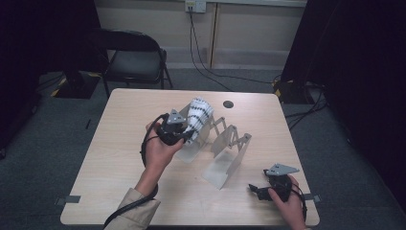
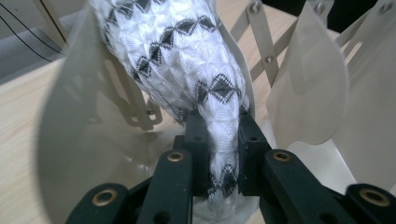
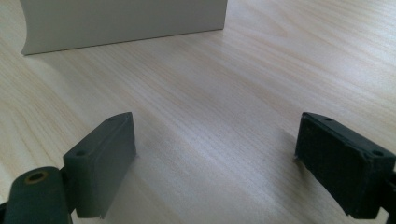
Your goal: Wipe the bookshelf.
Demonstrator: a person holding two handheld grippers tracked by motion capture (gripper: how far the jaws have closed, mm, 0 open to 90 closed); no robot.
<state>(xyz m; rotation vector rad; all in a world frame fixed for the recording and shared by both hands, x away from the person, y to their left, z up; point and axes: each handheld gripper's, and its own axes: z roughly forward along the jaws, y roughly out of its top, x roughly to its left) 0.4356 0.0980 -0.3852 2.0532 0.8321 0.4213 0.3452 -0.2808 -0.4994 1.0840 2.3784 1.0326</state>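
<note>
High view, chair [image 1: 134, 60] behind table [image 1: 119, 143], rack [image 1: 230, 153] between grippers

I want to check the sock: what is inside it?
The sock is stretched over a grey rack plate; left gripper jaws pinch its end. The plate inside is covered.

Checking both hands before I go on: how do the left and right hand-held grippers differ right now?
The left hand-held gripper is shut on the sock; the right hand-held gripper stands open with nothing between its jaws. The left is raised at the rack, mid-table; the right sits low over the table near its front edge. Both have black jaws.
</note>
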